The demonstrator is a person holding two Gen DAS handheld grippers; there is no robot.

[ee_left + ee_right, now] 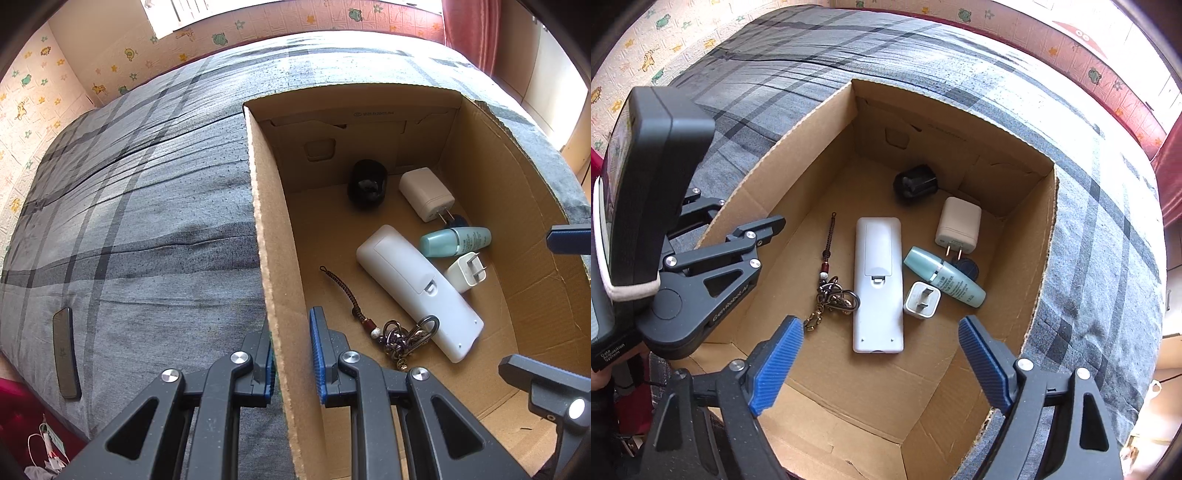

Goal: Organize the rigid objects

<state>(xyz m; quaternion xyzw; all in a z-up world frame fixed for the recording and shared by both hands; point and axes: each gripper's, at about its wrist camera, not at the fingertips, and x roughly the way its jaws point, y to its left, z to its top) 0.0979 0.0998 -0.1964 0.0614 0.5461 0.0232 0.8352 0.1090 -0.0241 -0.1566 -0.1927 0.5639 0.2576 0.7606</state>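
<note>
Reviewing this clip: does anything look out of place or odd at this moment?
One item: a flat dark phone-like object lies alone on the grey plaid bedcover, outside the cardboard box, while the remote, chargers, bottle and keyring are inside. The left gripper pinches the box wall.

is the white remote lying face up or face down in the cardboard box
Face down. The white remote lies flat on the cardboard box floor showing its battery cover and latch; no buttons show.
</note>
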